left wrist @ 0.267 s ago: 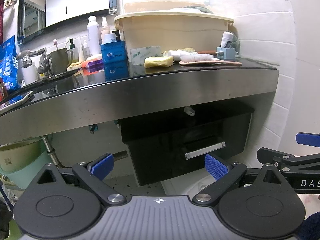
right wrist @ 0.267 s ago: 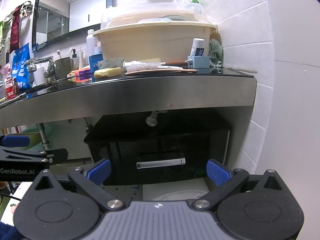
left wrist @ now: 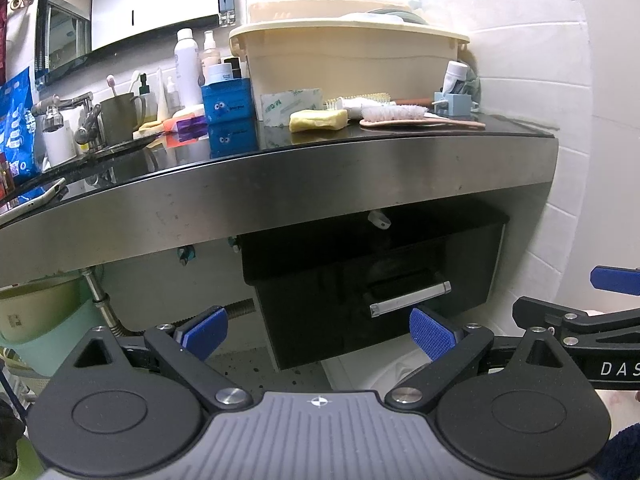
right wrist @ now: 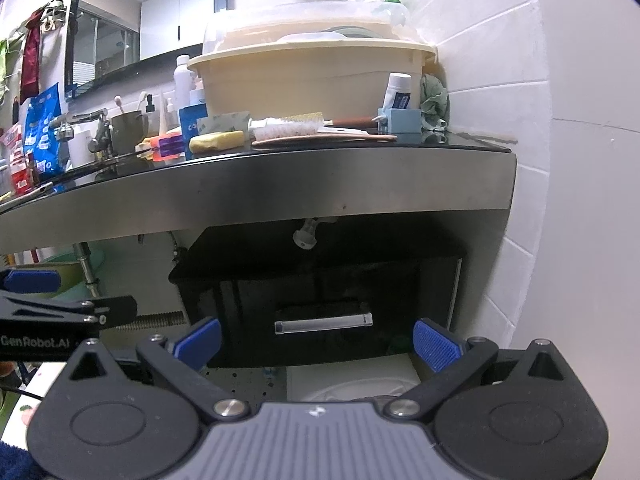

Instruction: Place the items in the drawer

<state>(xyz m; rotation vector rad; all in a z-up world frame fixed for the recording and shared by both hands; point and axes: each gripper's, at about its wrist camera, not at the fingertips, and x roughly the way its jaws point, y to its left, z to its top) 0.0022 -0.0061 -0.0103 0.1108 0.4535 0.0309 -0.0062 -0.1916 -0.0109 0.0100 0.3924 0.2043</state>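
A: While both grippers hang low in front of the counter [left wrist: 360,168], what is each one doing?

B: The left gripper [left wrist: 318,330] has its blue pads spread wide with nothing between them. The right gripper [right wrist: 316,338] is the same: released, empty, pads far apart. Each shows at the edge of the other's view, so they sit side by side and apart.

A: Where is the drawer?

B: The drawer [right wrist: 320,312] is in a black cabinet under the right end of the counter, against the tiled wall [right wrist: 540,200]. It looks closed. Its handle [right wrist: 323,323], a pale bar, lies level across the front. In the right wrist view the handle sits between the pads but farther away, not touching them. In the left wrist view the handle [left wrist: 410,298] is just above the right pad.

A: And the items?

B: They are on the counter, up and far from both grippers. A yellow soap [left wrist: 318,120] lies near the front edge. Just right of it lie a brush [left wrist: 394,112] and a pink comb [left wrist: 424,122]. Behind them stands a big beige tub [left wrist: 348,68]. A blue box [left wrist: 226,100] is left of the soap, and a mug [left wrist: 120,116] with a tap [left wrist: 60,104] farther left.

A: Anything on the far right?

B: A small blue holder [right wrist: 400,120] with a white tube in it.
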